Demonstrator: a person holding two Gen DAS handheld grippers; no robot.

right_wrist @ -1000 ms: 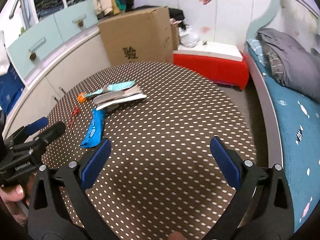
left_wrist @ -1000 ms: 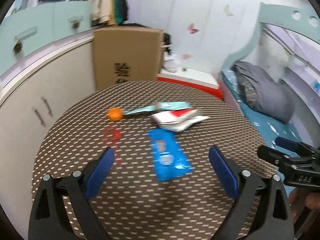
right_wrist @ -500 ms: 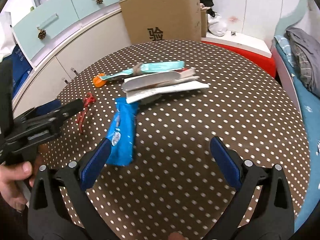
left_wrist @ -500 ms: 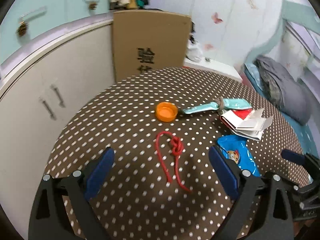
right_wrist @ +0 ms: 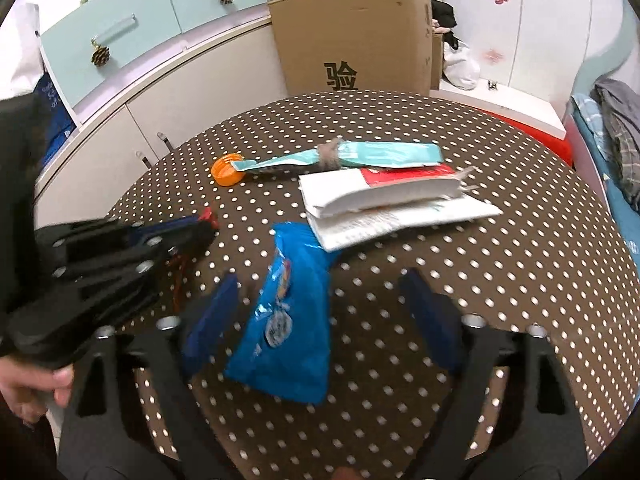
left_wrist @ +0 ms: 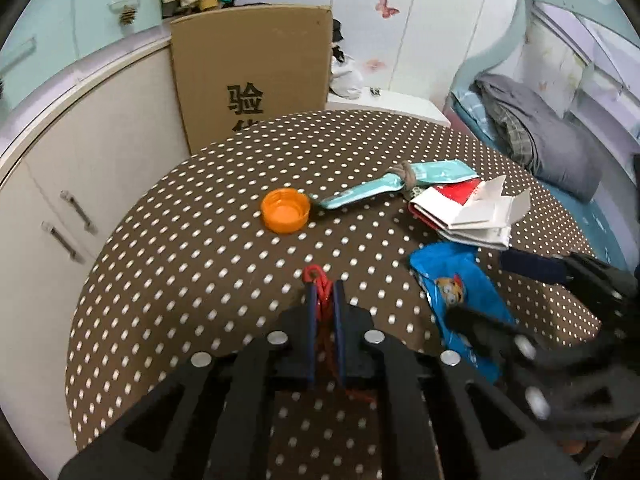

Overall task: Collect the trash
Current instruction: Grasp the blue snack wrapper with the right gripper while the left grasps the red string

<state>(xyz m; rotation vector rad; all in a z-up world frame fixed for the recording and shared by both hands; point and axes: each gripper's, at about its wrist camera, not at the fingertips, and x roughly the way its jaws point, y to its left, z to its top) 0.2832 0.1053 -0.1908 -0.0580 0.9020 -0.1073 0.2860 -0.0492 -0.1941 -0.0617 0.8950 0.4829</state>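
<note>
Round dotted tablecloth [left_wrist: 192, 264], left gripper [left_wrist: 324, 292] pinching red cord [left_wrist: 316, 276], right gripper [right_wrist: 320, 304] closing around glossy blue wrapper [right_wrist: 288, 320]

red cord [left_wrist: 320, 300]: mostly hidden between left tongs [left_wrist: 323, 286] | right tongs [right_wrist: 316, 308]: motion-blurred | blue wrapper [right_wrist: 288, 320]: print unreadable | desk [right_wrist: 520, 240]: near edge cut off

one readable text: a big black chinese character 验 printed on the front of the cardboard box [left_wrist: 256, 76] standing at the far edge of the table; a second character below it is cut off by the table edge. same 验 shows on the box in the right wrist view. blue wrapper [right_wrist: 288, 316] has a cartoon figure and a round label, print too blurred to read. red-and-white folded packet [right_wrist: 384, 200]: print too small to tell.
</note>
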